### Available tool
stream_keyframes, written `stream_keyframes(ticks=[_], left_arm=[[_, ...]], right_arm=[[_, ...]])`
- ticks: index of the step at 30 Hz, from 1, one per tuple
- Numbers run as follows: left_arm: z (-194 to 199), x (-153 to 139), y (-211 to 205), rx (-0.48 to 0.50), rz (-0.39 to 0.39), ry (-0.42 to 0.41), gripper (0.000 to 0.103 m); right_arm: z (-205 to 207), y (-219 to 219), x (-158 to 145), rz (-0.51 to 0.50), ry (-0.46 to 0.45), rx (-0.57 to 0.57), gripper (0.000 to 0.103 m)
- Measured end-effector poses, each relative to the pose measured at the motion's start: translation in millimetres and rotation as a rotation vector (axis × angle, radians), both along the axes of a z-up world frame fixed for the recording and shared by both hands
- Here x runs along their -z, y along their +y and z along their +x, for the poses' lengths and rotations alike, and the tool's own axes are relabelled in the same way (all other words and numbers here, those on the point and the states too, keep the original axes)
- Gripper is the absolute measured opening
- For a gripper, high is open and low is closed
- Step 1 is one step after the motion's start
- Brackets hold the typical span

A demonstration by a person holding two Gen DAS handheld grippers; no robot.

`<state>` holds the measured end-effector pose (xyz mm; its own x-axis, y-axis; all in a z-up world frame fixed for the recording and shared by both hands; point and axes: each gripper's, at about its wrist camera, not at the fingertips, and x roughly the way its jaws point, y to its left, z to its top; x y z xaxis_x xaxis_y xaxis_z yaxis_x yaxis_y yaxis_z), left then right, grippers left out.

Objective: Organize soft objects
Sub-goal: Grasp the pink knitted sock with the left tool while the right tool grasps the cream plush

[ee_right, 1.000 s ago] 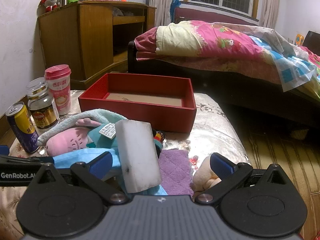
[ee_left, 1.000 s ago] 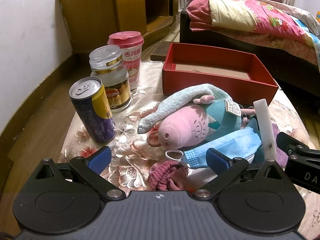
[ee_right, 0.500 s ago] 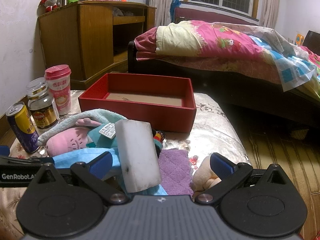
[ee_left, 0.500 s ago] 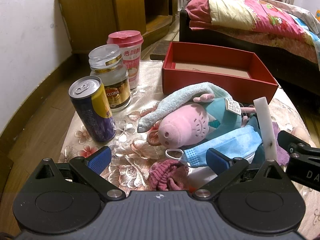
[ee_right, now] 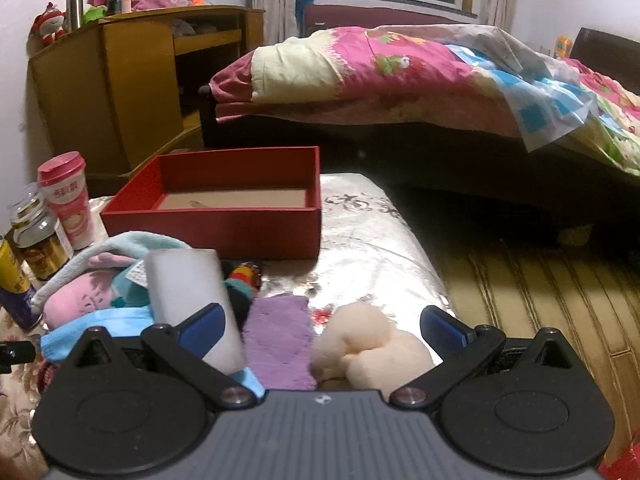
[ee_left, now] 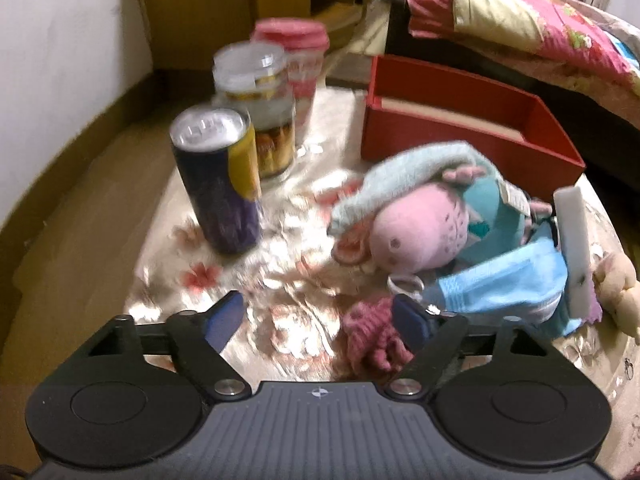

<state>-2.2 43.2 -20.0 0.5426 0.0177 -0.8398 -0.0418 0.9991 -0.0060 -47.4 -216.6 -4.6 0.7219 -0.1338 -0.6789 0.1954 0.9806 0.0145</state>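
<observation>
On the flowered tabletop (ee_left: 304, 248), soft stuff is piled at my near right edge; the red box (ee_right: 224, 220) behind it looks empty.

My left gripper (ee_left: 320, 320) has its jaws spread with bare cloth between them; they have just been closing in a bit. Its right pad sits just beside the maroon knit piece (ee_left: 372, 336), maybe touching, too blurred to say. Nothing gripped.

My right gripper (ee_right: 320, 326) is spread wide. The cream plush toy (ee_right: 368, 344) and purple cloth (ee_right: 280, 340) lie between the jaws, not pinched. The white foam block (ee_right: 188, 292) leans just behind its left pad.

Handling, my read:
- Knit piece: light, limp, will bunch. Pinch the thick middle, not a loose edge.
- Cream plush: light, squashy, non-slip. Grab across the body and squeeze well in.
- Pink pig toy (ee_left: 424, 236): bulkier, with a blue face mask (ee_left: 500, 284) and pale towel (ee_left: 404, 172) draped on it. Lifting it would likely drag those along.
- Mask: almost weightless, take it by the pleated body, since the loops could snag.

Can (ee_left: 218, 176), glass jar (ee_left: 256, 108) and pink cup (ee_right: 66, 196) stand to the left, well apart from the pile, so tip risk is low.
</observation>
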Motion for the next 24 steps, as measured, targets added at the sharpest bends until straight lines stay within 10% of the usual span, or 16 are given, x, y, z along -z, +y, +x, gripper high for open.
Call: stream_keyframes(ticks=[11,16,24], left_arm=[[15,27,-11,0.013,-0.069,0.089,0.064],[17,32,-23,0.06,-0.105,0.11,0.032],[7,22,-27,0.118,-0.11,0.129,0.014]], right_arm=[[-2,-29,2,0.013,0.027,0.027,0.084],[-4,-62,6,0.029,0.057,0.112,0.084],[-9,-101,24,0.065,0.143,0.202,0.082]])
